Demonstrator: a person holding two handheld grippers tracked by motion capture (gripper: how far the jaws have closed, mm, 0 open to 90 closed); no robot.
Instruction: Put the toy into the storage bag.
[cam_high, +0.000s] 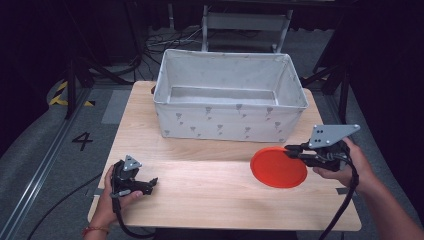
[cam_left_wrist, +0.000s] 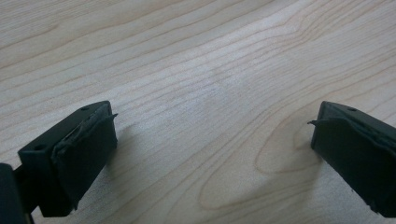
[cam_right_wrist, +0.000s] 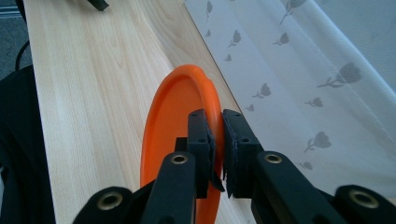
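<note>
Dark room behind, cables on the floor, a "4" mark (cam_high: 82, 140) on the grey floor left of the table. Light wooden table (cam_high: 200, 195) takes up the middle of the high view.

Biggest item on it: white fabric bin (cam_high: 230, 117) with a small grey flower print, sitting at the far half of the table, open top.

Orange plate (cam_high: 278, 167) is next: round, shallow rim, at the right side of the table, just in front of the bin's right front corner.

Right hand (cam_high: 352, 167) comes in from the bottom right, forearm angled inward, holding the right gripper (cam_high: 291, 151) roughly level and pointing left toward the table centre. Its grey three-cornered plate sits on top. Jaws are pinched narrow on the plate's near-right rim, one jaw on each face of the rim; right gripper view shows the plate (cam_right_wrist: 180, 135) edge-on between the pads, with the bin's fabric (cam_right_wrist: 299, 70) close beside it.

Left hand (cam_high: 112, 197) is at the near-left edge of the table, low, holding the left gripper (cam_high: 151, 184) pointing right. Jaws spread wide, only bare wood (cam_left_wrist: 205, 93) between them. Well apart from the plate.
</note>
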